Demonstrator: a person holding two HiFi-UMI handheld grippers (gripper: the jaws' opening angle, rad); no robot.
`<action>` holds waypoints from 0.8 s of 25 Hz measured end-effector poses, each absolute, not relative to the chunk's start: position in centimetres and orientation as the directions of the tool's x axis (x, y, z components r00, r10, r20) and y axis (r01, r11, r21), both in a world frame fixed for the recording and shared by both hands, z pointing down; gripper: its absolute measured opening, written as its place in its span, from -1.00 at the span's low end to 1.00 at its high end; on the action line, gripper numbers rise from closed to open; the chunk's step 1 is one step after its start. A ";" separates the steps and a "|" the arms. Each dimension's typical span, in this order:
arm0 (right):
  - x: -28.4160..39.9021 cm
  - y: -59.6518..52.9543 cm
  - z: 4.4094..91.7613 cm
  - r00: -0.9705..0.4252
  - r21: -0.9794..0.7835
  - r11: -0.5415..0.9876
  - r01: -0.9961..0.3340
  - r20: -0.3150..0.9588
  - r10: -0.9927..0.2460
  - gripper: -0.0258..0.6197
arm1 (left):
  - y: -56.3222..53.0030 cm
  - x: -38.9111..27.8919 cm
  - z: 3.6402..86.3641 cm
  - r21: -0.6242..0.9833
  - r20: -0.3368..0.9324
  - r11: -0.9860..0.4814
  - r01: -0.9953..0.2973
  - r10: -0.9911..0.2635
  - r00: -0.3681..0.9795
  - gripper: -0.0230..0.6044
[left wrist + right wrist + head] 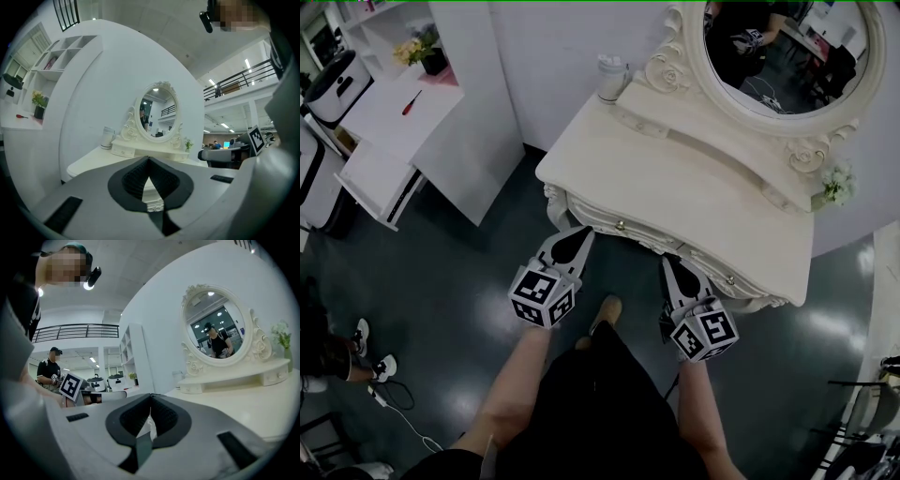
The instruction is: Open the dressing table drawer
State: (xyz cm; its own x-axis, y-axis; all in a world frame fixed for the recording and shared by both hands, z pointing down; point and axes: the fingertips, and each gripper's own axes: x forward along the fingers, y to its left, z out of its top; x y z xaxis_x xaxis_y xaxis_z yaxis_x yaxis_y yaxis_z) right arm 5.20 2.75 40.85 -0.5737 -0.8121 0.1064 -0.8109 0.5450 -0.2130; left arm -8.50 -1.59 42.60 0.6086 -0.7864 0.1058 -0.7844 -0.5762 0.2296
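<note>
The cream dressing table with its oval mirror stands ahead of me. Its drawer front sits flush under the top, with a small knob on the left and another knob on the right. My left gripper is shut and empty, its tips just left of the left knob and close to the front edge. My right gripper is also shut and empty, between the two knobs, just short of the front. The left gripper view shows shut jaws facing the table. In the right gripper view, the tips meet over the top.
A white cup stands at the table's back left and a small plant at its right end. A white shelf unit with a red screwdriver stands to the left. Another person's feet and a cable lie on the dark floor.
</note>
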 end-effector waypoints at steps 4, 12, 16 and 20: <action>5.2 0.3 41.1 -0.580 -0.219 0.551 -0.805 0.098 -0.809 -0.90 | -3.5 -8.2 42.8 0.222 0.116 -0.580 -0.784 -0.782 0.612 -0.92; 5.0 -5.6 41.4 -0.599 -0.227 0.567 -0.792 0.104 -0.794 -0.90 | -9.3 -7.3 42.8 0.220 0.123 -0.590 -0.777 -0.774 0.622 -0.92; 4.8 -8.9 41.9 -0.609 -0.236 0.574 -0.784 0.113 -0.785 -0.90 | -12.4 -6.9 43.1 0.226 0.128 -0.591 -0.774 -0.770 0.625 -0.92; 4.8 -11.8 42.2 -0.618 -0.239 0.582 -0.777 0.116 -0.777 -0.90 | -15.3 -6.4 43.4 0.229 0.131 -0.592 -0.773 -0.768 0.627 -0.92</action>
State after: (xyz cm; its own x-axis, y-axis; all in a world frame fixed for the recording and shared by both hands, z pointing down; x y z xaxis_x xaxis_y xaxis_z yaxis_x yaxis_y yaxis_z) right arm 4.80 -11.83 42.19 -0.6181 -0.7775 0.1164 -0.7772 0.5820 -0.2393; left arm -6.41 -15.28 43.42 0.6269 -0.7679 0.1312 -0.7728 -0.5918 0.2292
